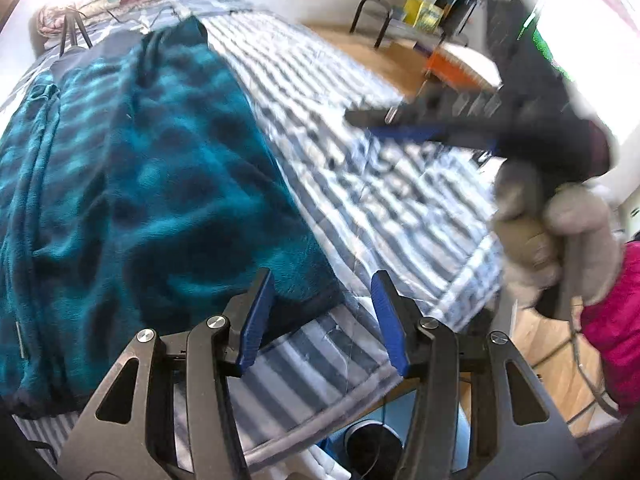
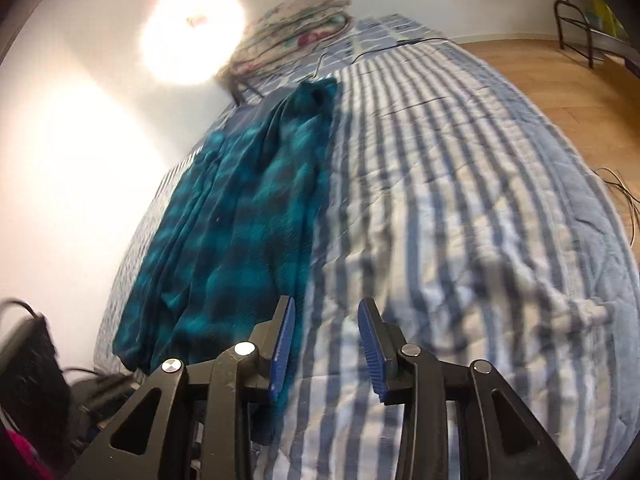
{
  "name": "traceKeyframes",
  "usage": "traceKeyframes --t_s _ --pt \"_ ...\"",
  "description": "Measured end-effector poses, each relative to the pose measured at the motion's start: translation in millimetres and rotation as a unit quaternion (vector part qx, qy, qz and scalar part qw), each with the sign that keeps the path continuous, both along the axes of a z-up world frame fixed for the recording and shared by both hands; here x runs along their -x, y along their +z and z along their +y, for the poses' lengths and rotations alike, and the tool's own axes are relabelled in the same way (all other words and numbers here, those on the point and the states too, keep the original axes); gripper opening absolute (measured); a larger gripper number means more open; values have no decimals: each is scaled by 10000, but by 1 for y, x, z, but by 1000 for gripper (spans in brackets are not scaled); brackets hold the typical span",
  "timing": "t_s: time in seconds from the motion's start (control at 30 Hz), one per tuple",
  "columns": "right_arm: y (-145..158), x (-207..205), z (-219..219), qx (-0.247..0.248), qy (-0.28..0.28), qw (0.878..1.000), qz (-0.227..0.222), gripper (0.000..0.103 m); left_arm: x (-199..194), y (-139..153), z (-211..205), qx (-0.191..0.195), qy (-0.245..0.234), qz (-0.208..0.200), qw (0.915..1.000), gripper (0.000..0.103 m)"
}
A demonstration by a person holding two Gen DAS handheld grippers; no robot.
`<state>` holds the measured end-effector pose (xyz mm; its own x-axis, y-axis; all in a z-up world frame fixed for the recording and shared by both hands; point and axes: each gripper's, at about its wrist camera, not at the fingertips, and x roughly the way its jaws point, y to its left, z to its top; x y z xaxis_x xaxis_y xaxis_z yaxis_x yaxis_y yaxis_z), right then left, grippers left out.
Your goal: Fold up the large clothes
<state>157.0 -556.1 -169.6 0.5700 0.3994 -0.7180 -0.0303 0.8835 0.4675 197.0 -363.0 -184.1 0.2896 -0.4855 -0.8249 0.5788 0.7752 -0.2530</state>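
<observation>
Fleece (image 1: pixel 132 168) left of L gripper (image 1: pixel 324 304)

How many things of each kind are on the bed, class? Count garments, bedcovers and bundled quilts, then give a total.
Teal checked garment: 1
Striped bedcover: 1
Floral bundled quilt: 1
Total: 3

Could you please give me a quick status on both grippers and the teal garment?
Left gripper open, empty, over the hem. Right gripper open, empty. Teal plaid garment lies lengthwise on the striped bedspread, folded narrow. Nothing in the way.
</observation>
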Motion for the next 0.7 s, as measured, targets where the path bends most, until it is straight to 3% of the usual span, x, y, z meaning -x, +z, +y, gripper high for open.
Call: traceKeyframes --t_s 0.17,0.23,0.27,0.3,0.37,0.4,0.53,0.7 --pt "6 -4 -15 -73 -80 9999 -11 37 0 -28 -28 -540 -2 111 9985 57" --pt "6 -6 -16 -86 -47 10000 3 37 -3 -35 -27 -577 103 128 9982 57" --pt "7 -7 -17 -90 -28 10000 -11 38 -4 -38 -25 -547 149 107 9983 52" --pt "8 -7 -17 -102 -16 9999 -25 39 -5 -39 -22 -505 214 57 9985 39" --pt "8 -12 -17 -164 -3 9998 -63 46 -8 -41 -15 -371 254 49 9990 28" --pt "8 -14 -16 -216 9 9997 -76 47 -11 -41 -9 -248 270 122 9993 15" --pt "8 -35 -15 -472 -24 9989 -52 53 -22 -31 22 510 499 613 9956 11" --pt "0 -74 -4 -841 72 9964 27 68 -19 -9 44 1021 714 674 9899 10"
